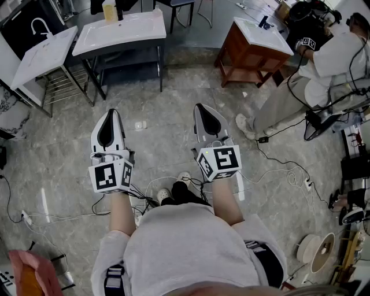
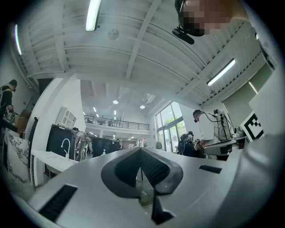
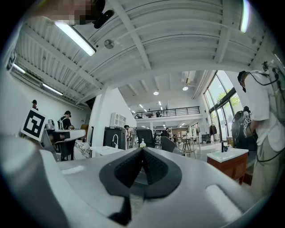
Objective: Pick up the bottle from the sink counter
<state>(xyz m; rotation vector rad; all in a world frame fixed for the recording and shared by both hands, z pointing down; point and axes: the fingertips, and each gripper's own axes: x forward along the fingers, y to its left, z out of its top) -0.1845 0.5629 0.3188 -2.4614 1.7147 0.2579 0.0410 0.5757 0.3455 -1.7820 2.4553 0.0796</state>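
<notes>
Head view: approach stage, with left gripper and right gripper pressed together on nothing, well apart from the bottle at the counter's far edge; next, step closer and open.

The floor was glossy grey veined stone; the sink counter, upper centre, had a smooth white top; the cabinet, upper right, was reddish wood.

Wooden cabinet, seated person (white shirt), floor cables
</notes>
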